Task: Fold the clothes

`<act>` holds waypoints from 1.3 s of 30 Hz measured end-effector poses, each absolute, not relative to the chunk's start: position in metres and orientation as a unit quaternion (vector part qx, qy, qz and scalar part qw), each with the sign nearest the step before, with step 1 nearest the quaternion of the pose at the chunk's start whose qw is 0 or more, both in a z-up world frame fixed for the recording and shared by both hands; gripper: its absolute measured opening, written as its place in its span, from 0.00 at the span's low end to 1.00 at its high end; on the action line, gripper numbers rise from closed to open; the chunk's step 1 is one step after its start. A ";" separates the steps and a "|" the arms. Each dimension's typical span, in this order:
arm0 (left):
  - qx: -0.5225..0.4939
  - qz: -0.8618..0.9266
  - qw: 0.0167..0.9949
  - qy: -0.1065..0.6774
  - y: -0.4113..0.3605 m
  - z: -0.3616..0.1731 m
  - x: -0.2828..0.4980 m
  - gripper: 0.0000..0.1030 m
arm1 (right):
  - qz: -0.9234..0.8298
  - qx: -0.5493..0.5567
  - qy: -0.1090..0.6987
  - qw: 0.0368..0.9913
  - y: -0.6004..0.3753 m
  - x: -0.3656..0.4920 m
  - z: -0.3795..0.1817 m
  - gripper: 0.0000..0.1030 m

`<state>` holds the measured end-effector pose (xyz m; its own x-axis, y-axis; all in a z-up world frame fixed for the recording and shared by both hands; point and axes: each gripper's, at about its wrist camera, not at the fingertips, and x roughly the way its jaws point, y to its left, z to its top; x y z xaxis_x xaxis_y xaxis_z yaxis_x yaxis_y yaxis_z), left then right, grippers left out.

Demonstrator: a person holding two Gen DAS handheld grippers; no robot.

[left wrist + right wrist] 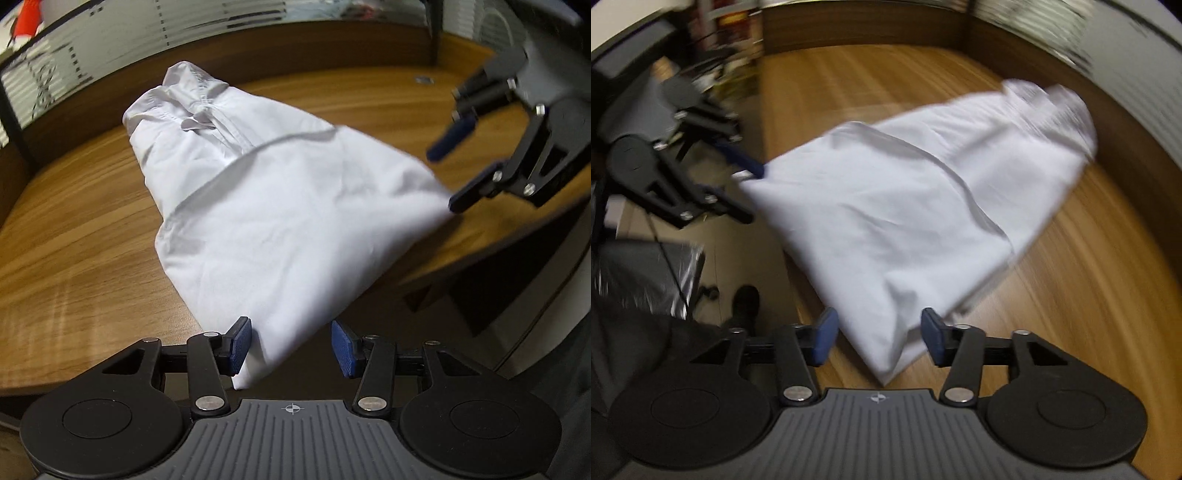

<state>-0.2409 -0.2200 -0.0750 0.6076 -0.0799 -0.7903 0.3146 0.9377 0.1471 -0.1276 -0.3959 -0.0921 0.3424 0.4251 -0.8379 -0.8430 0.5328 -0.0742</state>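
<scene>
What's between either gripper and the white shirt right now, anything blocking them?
Nothing visible. A corner of the white shirt already lies between the open jaws of the left gripper, and another corner sits between the open jaws of the right gripper. Only bare wooden table surrounds the shirt.

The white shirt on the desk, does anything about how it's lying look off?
Yes. The white shirt lies crooked on the wooden desk, and its near end hangs past the desk's front edge. The fold is uneven, with layers not lined up. Both the left gripper and right gripper stand open.
</scene>
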 end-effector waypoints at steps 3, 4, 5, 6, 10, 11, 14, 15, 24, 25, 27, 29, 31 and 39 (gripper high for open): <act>0.156 -0.112 0.892 0.410 -0.222 -0.081 -0.245 0.49 | 0.433 -0.301 0.387 0.756 -0.386 -0.126 -0.102 0.57; 0.163 -0.111 0.892 0.407 -0.224 -0.083 -0.246 0.49 | 0.439 -0.309 0.385 0.751 -0.384 -0.125 -0.105 0.60; 0.176 -0.109 0.891 0.403 -0.226 -0.085 -0.247 0.49 | 0.444 -0.318 0.382 0.745 -0.381 -0.124 -0.108 0.63; 0.194 -0.108 0.890 0.399 -0.229 -0.088 -0.248 0.49 | 0.450 -0.326 0.380 0.740 -0.379 -0.123 -0.111 0.64; 0.248 -0.093 0.886 0.381 -0.236 -0.094 -0.254 0.29 | 0.460 -0.344 0.384 0.723 -0.377 -0.122 -0.121 0.64; 0.243 -0.092 0.890 0.376 -0.234 -0.090 -0.254 0.22 | 0.462 -0.347 0.384 0.721 -0.376 -0.122 -0.122 0.64; 0.226 -0.086 0.901 0.360 -0.230 -0.075 -0.254 0.11 | 0.464 -0.352 0.381 0.718 -0.376 -0.122 -0.124 0.64; 0.221 -0.084 0.905 0.355 -0.229 -0.068 -0.254 0.10 | 0.463 -0.353 0.380 0.719 -0.377 -0.122 -0.125 0.64; 0.188 -0.079 0.920 0.336 -0.222 -0.017 -0.236 0.08 | 0.438 -0.327 0.359 0.756 -0.390 -0.122 -0.110 0.18; 0.190 -0.078 0.920 0.334 -0.222 -0.013 -0.234 0.08 | 0.434 -0.320 0.358 0.762 -0.391 -0.122 -0.103 0.12; 0.188 -0.077 0.921 0.333 -0.219 -0.004 -0.229 0.08 | 0.424 -0.310 0.357 0.773 -0.393 -0.121 -0.089 0.10; 0.179 -0.077 0.923 0.332 -0.215 0.007 -0.223 0.08 | 0.413 -0.293 0.360 0.784 -0.395 -0.119 -0.073 0.10; 0.174 -0.076 0.924 0.331 -0.209 0.016 -0.214 0.09 | 0.403 -0.275 0.367 0.792 -0.396 -0.110 -0.058 0.10; 0.138 -0.082 0.929 0.335 -0.175 0.034 -0.142 0.10 | 0.347 -0.201 0.397 0.826 -0.394 -0.035 -0.025 0.10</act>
<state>-0.1419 -0.1752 0.0339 0.7625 -0.0610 -0.6441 0.2451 0.9486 0.2003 -0.0352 -0.3943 -0.0254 0.4450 0.4133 -0.7945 -0.7323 0.6786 -0.0572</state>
